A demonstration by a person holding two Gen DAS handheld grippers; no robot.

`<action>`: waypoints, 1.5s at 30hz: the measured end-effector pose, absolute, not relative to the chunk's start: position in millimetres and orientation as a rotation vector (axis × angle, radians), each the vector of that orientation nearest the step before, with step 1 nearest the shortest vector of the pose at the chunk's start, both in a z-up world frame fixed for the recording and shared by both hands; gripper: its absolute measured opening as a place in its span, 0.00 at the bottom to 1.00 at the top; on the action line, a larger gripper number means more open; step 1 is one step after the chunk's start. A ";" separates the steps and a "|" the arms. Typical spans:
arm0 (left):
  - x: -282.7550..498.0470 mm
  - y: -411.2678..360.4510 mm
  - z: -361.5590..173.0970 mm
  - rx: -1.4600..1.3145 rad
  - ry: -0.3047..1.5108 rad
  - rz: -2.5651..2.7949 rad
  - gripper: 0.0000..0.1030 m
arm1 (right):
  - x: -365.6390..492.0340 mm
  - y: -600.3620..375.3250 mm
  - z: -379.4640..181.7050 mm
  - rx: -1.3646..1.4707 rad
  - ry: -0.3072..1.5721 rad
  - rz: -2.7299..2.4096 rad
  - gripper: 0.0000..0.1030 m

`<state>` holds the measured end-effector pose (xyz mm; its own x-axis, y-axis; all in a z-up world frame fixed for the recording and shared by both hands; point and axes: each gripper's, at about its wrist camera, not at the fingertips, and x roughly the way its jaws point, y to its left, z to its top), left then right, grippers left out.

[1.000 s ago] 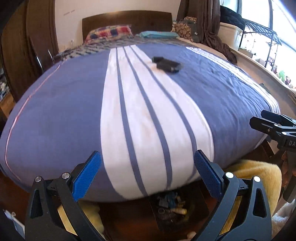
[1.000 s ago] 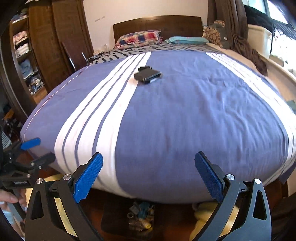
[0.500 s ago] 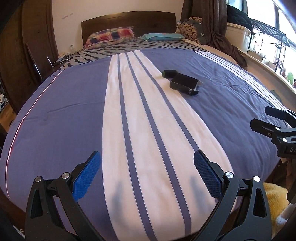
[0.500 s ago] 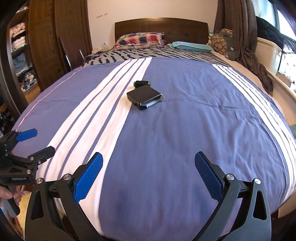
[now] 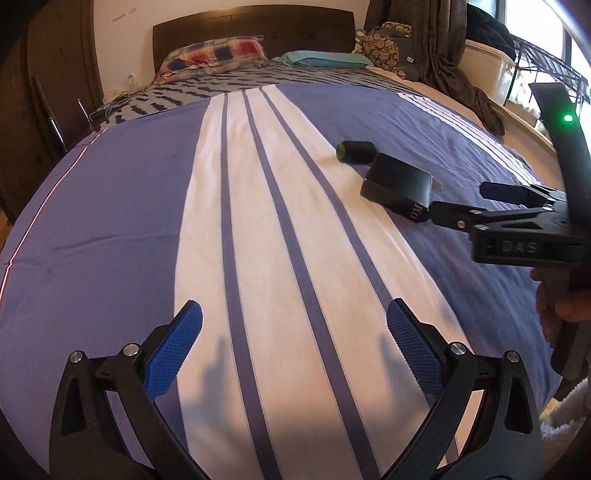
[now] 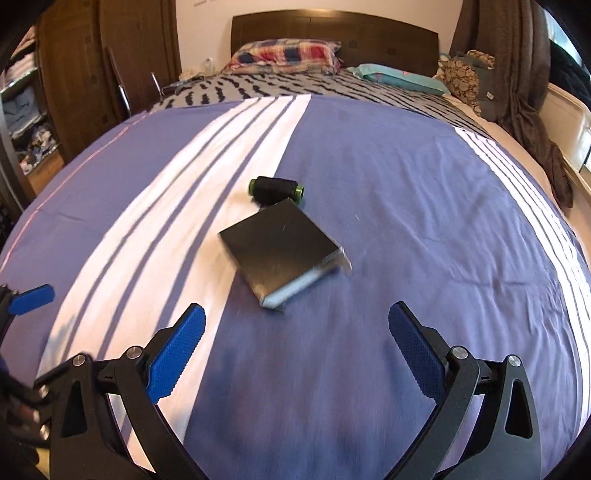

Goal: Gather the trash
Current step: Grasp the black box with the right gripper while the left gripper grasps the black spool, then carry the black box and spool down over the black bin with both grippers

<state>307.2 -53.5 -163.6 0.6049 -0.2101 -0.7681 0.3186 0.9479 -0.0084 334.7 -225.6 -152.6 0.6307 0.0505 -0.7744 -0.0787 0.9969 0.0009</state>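
Observation:
A flat black box (image 6: pixel 280 251) (image 5: pixel 400 184) lies on the blue and white striped bed cover (image 6: pixel 406 229) (image 5: pixel 110 206). A black thread spool with green ends (image 6: pixel 276 189) (image 5: pixel 356 151) rests just behind it, touching or nearly touching. My right gripper (image 6: pixel 293 325) hovers open just short of the box, which sits ahead between its blue pads (image 6: pixel 177 350). In the left wrist view the right gripper (image 5: pixel 491 205) reaches in from the right, its near finger at the box's corner. My left gripper (image 5: pixel 293 330) is open over the white stripes, well short of both items.
Pillows (image 6: pixel 284 55) and a dark wooden headboard (image 6: pixel 332 27) stand at the far end of the bed. A wardrobe (image 6: pixel 74 85) is on the left. Curtains (image 5: pixel 443 40) and a window ledge with a white bin (image 5: pixel 491 66) run along the right side.
Both grippers have risen from below the bed's foot and moved forward over the cover toward the box and spool. The right gripper is now much closer to the box.

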 end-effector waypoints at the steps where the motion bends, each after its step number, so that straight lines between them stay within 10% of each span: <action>1: 312.9 -54.6 -164.0 0.137 0.872 -0.306 0.92 | 342.1 -224.4 -155.5 -0.038 0.896 0.078 0.97; 36: 459.9 -169.8 -174.3 0.117 0.884 -0.364 0.91 | 400.3 -332.6 -143.4 0.054 0.859 0.026 0.80; 45: 490.7 -188.1 -189.2 0.095 0.926 -0.377 0.52 | 402.4 -340.1 -148.9 0.067 0.853 0.040 0.80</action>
